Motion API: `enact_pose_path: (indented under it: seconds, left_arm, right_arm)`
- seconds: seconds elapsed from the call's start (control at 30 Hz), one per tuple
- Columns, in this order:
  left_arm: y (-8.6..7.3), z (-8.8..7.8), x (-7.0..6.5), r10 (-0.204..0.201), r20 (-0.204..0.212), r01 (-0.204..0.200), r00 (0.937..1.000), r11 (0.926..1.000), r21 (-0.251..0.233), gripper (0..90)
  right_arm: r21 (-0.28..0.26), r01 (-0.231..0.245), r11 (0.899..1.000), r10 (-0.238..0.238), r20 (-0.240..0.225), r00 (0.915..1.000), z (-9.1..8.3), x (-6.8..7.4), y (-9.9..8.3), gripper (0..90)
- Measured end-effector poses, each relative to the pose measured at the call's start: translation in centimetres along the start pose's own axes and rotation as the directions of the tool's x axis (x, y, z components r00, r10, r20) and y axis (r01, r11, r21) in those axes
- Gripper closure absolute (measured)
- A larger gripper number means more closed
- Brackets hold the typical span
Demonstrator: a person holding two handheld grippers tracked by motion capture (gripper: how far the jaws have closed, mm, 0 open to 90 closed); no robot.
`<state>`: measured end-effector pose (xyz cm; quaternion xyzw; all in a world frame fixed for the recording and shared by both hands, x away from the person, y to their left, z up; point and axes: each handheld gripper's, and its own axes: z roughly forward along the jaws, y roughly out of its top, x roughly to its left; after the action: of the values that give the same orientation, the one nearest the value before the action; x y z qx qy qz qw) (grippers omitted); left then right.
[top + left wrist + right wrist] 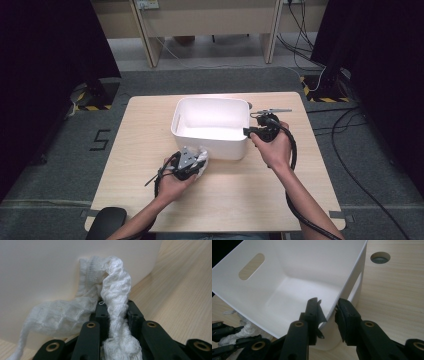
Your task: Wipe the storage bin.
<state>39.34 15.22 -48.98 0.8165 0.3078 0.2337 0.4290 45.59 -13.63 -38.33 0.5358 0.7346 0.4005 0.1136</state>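
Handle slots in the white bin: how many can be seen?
2. One is in the far end wall. The other is in the near end wall, just past the right claw. The white bin may hide others.

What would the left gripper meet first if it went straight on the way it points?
Probably the outer wall of the white plastic bin. The left gripper, shut on the white knitted cloth, points right at it; the gap between them is hard to judge.

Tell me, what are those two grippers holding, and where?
The left gripper is shut on a white cloth, pinched mid-length. The right gripper straddles the rim of the white bin at its corner; a firm hold cannot be told.
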Motion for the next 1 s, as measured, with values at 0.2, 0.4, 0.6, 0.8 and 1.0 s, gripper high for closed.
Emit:
enact_pose_path:
  seconds: [0.2, 0.4, 0.6, 0.8, 1.0]
  left_arm:
    - [0.1, 0.3, -0.1, -0.001, 0.005, 0.001, 1.0, 1.0, 0.001, 75.9]
    - [0.3, 0.7, -0.4, 0.002, 0.014, -0.002, 0.9999, 1.0, -0.003, 75.9]
    - [0.5, 1.0, -0.6, 0.003, 0.018, -0.003, 0.9998, 1.0, -0.002, 75.9]
    - [0.8, 0.8, -0.7, -0.002, 0.022, 0.002, 0.9998, 0.9998, -0.02, 75.9]
    - [1.6, 0.2, -0.8, 0.005, 0.02, -0.004, 0.9998, 0.999, -0.045, 76.0]
  right_arm:
    - [0.0, 0.001, 1.0, -0.001, 0.0, 1.0, 0.0, 0.0, 0.0, 71.3]
    - [-0.001, -0.002, 1.0, 0.002, 0.003, 1.0, 0.0, 0.0, 0.0, 71.2]
    - [-0.002, -0.001, 1.0, 0.001, 0.002, 1.0, 0.0, 0.0, 0.0, 71.1]
    - [-0.003, -0.002, 1.0, 0.002, 0.001, 1.0, 0.0, -0.1, 0.0, 71.1]
    - [-0.002, -0.001, 1.0, 0.001, 0.002, 1.0, 0.0, 0.0, 0.0, 71.1]
